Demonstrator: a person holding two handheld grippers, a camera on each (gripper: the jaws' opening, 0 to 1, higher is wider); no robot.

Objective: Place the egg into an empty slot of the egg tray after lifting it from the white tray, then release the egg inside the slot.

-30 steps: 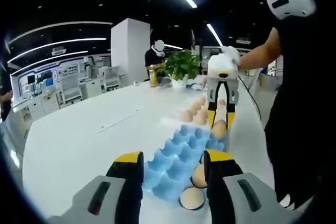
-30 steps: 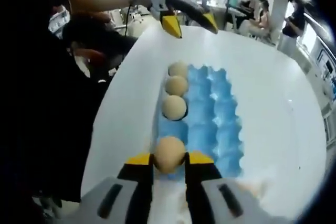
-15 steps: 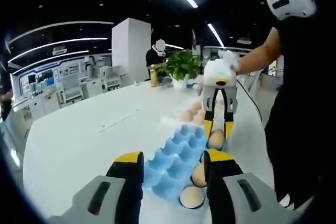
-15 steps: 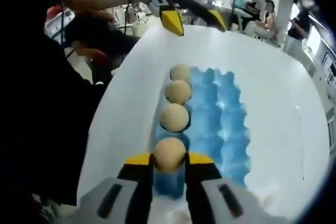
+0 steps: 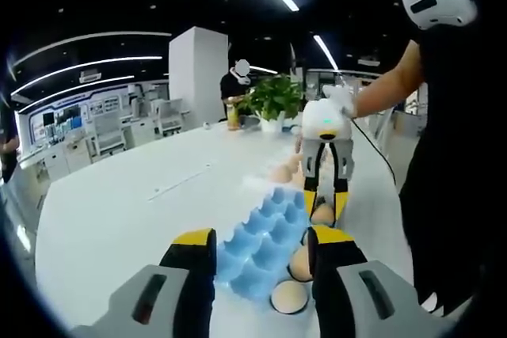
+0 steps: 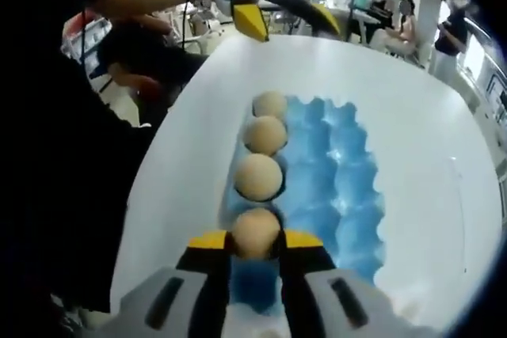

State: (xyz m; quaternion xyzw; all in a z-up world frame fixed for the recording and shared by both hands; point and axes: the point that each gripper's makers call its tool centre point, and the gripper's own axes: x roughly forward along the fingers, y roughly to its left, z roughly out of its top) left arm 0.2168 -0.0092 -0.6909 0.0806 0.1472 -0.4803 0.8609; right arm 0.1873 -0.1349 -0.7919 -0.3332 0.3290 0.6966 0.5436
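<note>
Right tool (image 6: 255, 244) is clenched on the egg (image 6: 256, 233), which sits between the yellow tips just above the near end of the blue egg tray (image 6: 333, 187). In the right gripper view three eggs (image 6: 258, 176) already fill the left column beyond it; the held egg hangs over the next slot (image 6: 252, 284) in that same column, nearest to me, and that slot looks empty, though the jaws hide most of it.

Left tool (image 5: 260, 247) — jaws apart, grasping nothing — hovers over the opposite end of the tray (image 5: 265, 235), well clear of the working slot. From the left gripper view I see the right tool (image 5: 325, 195) pointing down with the egg (image 5: 322, 213) low against the tray edge.

How I would do this step: come straight down, no sideways drift, so the egg does not knock its neighbour. Keep the grip until the egg's base seats in the cup; I judge it close but cannot tell contact from here. Then open slowly and only a little — enough to free the shell — and lift vertically so the tips do not drag the egg out. The white bench (image 6: 412, 100) is bare to the right, so withdraw that way.
</note>
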